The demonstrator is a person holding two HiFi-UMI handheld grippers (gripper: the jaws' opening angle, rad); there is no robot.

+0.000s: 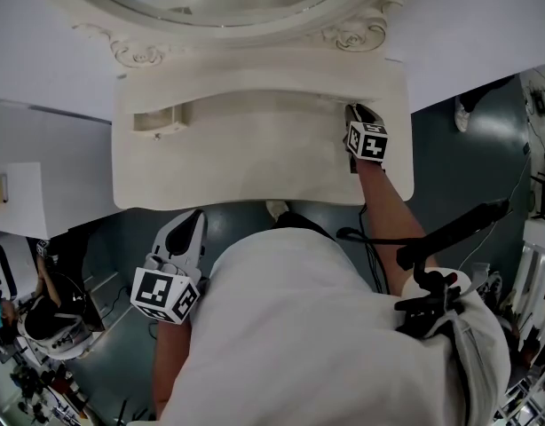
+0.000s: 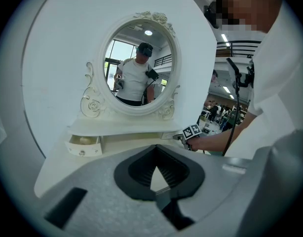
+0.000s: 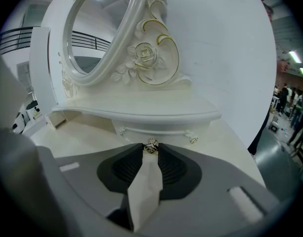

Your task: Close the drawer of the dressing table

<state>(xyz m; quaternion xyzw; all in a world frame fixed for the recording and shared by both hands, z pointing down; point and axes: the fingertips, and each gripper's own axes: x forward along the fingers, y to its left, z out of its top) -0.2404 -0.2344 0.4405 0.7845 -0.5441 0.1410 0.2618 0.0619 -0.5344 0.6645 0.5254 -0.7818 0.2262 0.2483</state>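
Right tool (image 3: 151,152) apparently grips the knob (image 3: 151,145) of the drawer (image 3: 156,129).

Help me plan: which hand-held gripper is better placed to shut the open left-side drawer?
Likely left. The left hand-held gripper is empty, on the open drawer's side; the right hand-held gripper is across the table, on the other drawer's knob.

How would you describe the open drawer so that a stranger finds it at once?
Find the white dressing table with the oval mirror. Under the shelf at the mirror's foot, on the person's left, sits the open drawer. It is pulled out and shows its inside, while the right gripper grips a knob at the shelf's other end.
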